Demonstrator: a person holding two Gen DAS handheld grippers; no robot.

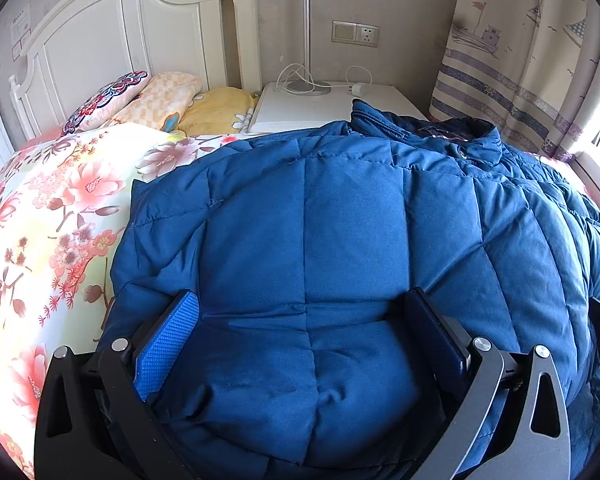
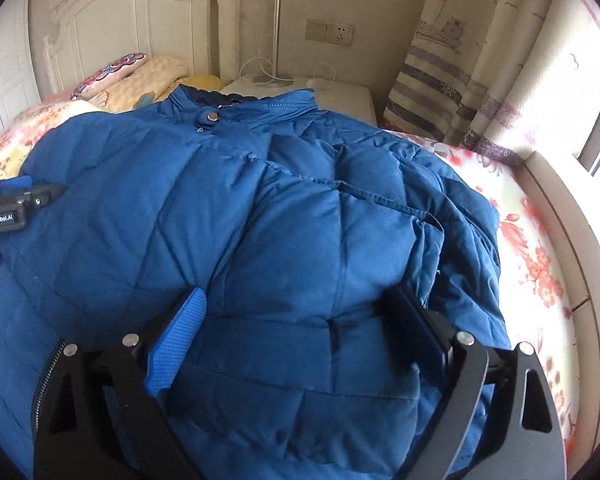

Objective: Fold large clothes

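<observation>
My left gripper point(image 1: 304, 312) and right gripper point(image 2: 304, 312) are both spread wide. Each presses into the blue jacket point(image 1: 340, 220) on the bed point(image 1: 52, 216).

We see white headboard point(image 1: 112, 36) against grey wall point(image 1: 400, 8). Bed point(image 1: 40, 216) has floral cover, pillows point(image 1: 140, 100) at head. White nightstand point(image 1: 300, 108) beside bed carries lamp point(image 1: 307, 32) with thin metal pole and white cable. Socket point(image 1: 355, 33) on wall. Curtain point(image 1: 532, 56) with boats at right, daylight behind.
</observation>
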